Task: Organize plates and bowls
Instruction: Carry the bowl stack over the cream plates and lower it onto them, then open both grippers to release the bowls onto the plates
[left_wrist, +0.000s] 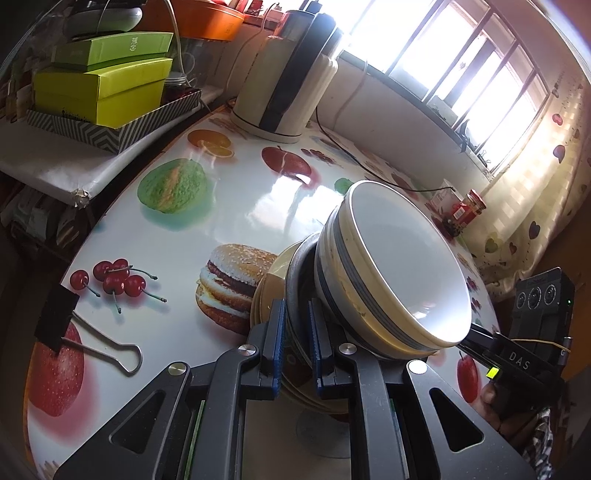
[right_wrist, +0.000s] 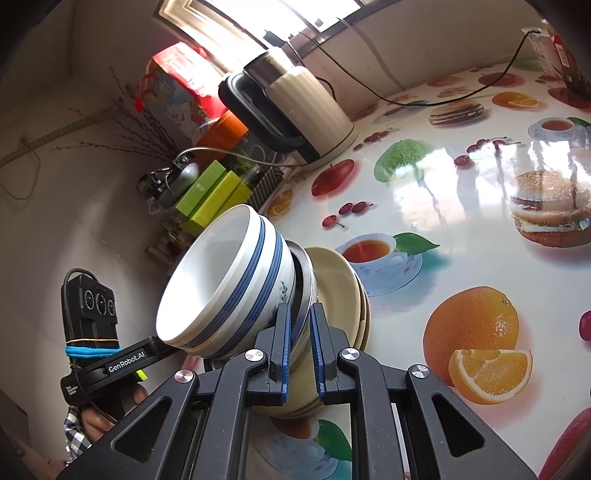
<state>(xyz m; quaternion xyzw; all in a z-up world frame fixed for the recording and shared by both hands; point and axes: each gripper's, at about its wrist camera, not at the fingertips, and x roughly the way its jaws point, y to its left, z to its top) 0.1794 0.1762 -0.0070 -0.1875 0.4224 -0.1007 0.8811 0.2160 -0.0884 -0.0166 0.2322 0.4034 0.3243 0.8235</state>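
The left hand-held gripper is clamped on the rim of a metal plate, its blue pads pressing that edge from both sides. The right hand-held gripper is clamped the same way on the opposite edge of the same metal plate, so the stack hangs tilted between the two, lifted off the tabletop. Nested on the metal plate, toward 1 o'clock in the left wrist view, sit white bowls with blue bands, their open mouths tipped steeply sideways; in the right wrist view these bowls lean toward 10 o'clock. Behind the metal plate lie cream plates, stacked flat against it, seen in the right wrist view at 2 o'clock of the pads. Farther out, the glossy tabletop carries printed fruit and burgers. A cream kettle with a dark handle stands at 12 o'clock, green boxes at 10 o'clock, a binder clip at 9 o'clock, and a red jar at 2 o'clock near the window.
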